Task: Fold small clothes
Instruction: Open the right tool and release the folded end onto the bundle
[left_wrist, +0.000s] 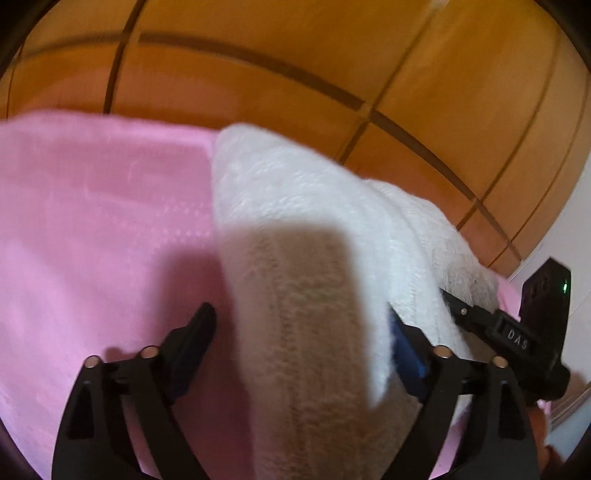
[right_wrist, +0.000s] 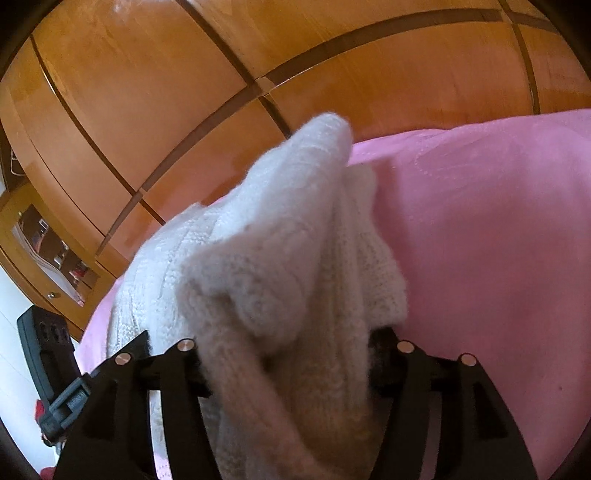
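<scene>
A white knit garment lies bunched on a pink bedspread. My left gripper straddles one shaded fold of it with the jaws wide. The right pad touches the knit, while the left finger stands just beside the fold, so it is open. In the right wrist view the same garment is heaped between the fingers of my right gripper. Those jaws stand well apart, and the loose knit fills the gap and hides both pads. The black housing of the right tool shows at the garment's far right.
An orange wooden wardrobe with dark seams rises right behind the bed. A glass-fronted cabinet and a white wall flank it. The pink bedspread spreads flat to the right of the garment.
</scene>
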